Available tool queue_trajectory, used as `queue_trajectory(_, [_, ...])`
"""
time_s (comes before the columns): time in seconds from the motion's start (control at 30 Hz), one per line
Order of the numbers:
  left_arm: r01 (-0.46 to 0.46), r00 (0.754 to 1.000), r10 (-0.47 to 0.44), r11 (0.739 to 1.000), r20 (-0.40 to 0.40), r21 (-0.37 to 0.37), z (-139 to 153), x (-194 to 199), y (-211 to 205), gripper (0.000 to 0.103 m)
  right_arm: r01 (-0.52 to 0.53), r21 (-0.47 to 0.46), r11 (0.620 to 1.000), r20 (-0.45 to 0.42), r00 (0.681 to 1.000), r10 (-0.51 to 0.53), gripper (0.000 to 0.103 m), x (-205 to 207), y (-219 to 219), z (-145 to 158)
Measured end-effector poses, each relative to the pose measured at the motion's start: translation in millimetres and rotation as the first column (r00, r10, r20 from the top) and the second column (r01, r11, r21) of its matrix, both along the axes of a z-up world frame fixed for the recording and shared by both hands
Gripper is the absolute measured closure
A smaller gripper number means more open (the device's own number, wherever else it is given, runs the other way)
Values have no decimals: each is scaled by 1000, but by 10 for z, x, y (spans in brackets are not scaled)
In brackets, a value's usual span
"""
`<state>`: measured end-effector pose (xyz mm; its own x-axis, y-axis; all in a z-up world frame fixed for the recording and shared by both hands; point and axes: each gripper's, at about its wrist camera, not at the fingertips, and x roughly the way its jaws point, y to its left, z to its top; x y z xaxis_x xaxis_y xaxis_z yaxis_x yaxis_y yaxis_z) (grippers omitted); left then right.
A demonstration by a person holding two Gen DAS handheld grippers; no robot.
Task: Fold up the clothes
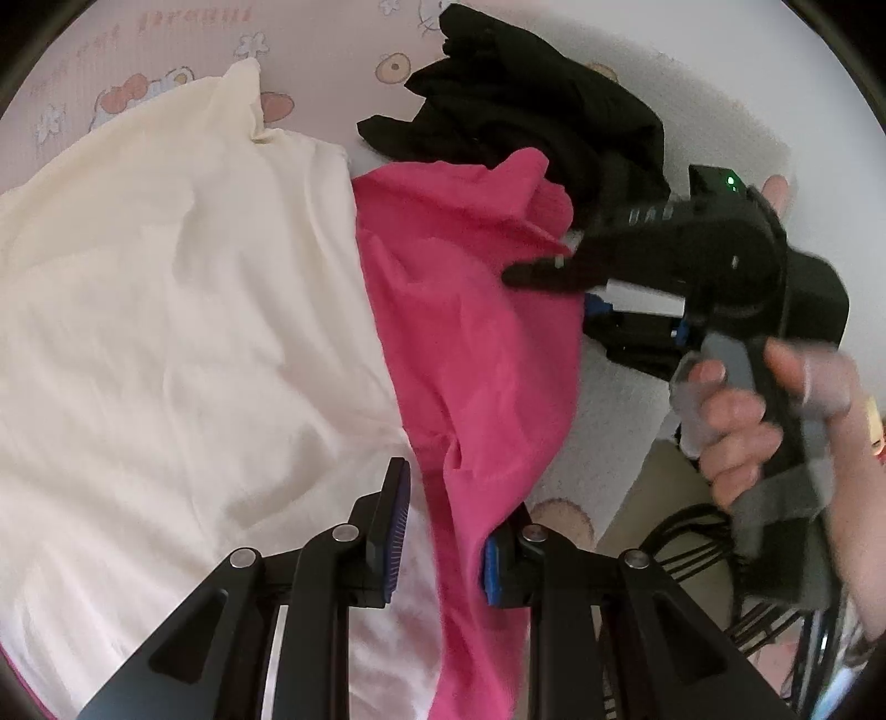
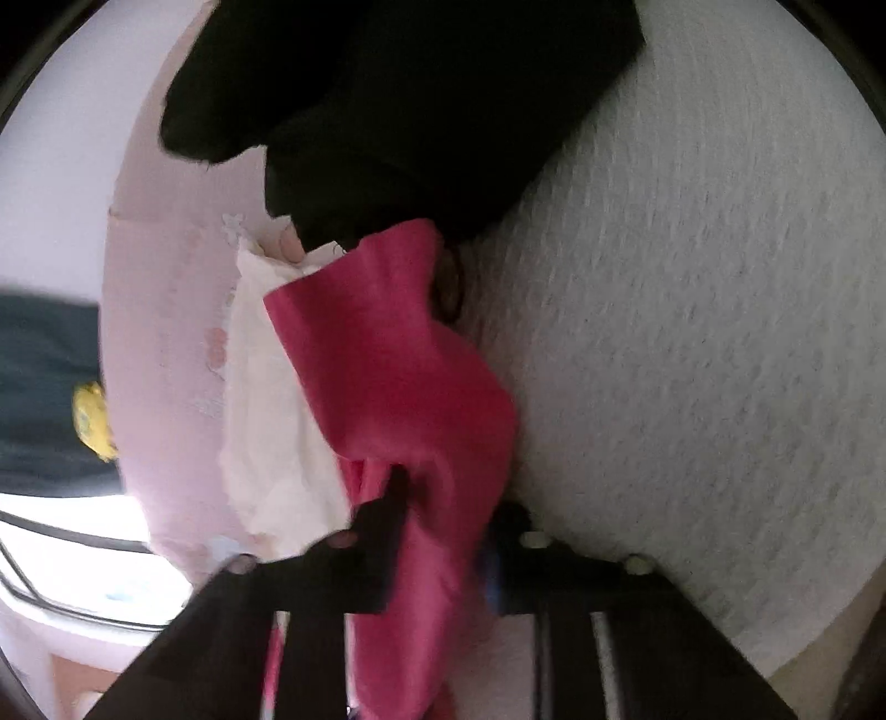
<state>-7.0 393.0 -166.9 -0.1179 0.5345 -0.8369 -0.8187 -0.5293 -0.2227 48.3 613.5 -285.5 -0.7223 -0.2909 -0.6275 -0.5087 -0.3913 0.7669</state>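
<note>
A bright pink garment lies bunched between a cream garment and a black one. In the left wrist view my left gripper has a hanging fold of the pink cloth between its blue pads and is shut on it. My right gripper comes in from the right and pinches the pink garment's far edge. In the blurred right wrist view the pink garment runs between the fingers of the right gripper, with the cream garment to its left and the black garment above.
The clothes lie on a pink cartoon-print sheet beside a white textured blanket. A person's hand holds the right gripper's handle, with black cables below it. A dark item with a yellow patch sits at the left edge.
</note>
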Motion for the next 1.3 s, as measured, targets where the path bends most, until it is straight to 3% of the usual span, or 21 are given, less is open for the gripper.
queue_trajectory(0.1, [-24,999,24,1000,48,9,12,-51,-32,80,-9,54,999,-18,1000,10,93,27,-55,114])
queue_trajectory(0.13, [-38,998,37,999,54,16,32,-62,-48,68,-21,65,998,-37,999,24,93,27,-69,172])
queue_trajectory(0.17, [-37,998,36,999,44,23,69,-49,-54,46,-35,78,996,-57,998,40,93,26,-82,233])
queue_trajectory(0.23, [-34,999,33,999,22,37,142,-25,-66,24,-63,113,992,-76,995,71,93,-8,-103,385])
queue_trajectory(0.37, [-14,999,14,1000,-32,21,234,21,-9,24,-100,127,987,-116,987,115,93,-116,-108,653])
queue_trajectory(0.5, [-8,1000,9,1000,-28,18,261,-5,55,24,-143,140,980,-157,974,164,93,-169,-252,883])
queue_trajectory(0.6, [-18,1000,17,998,19,65,309,-44,34,24,-187,162,969,-154,965,212,93,-155,-356,978])
queue_trajectory(0.8, [-46,999,46,994,5,95,390,-119,-225,24,-278,129,952,-127,947,294,93,-464,-672,911])
queue_trajectory(0.87, [-55,998,55,995,4,89,380,-157,-274,24,-308,165,937,-105,939,327,93,-510,-762,935])
queue_trajectory(1.3, [-84,994,75,988,79,129,400,-154,-387,24,-445,196,874,-37,887,460,93,-638,-1104,935])
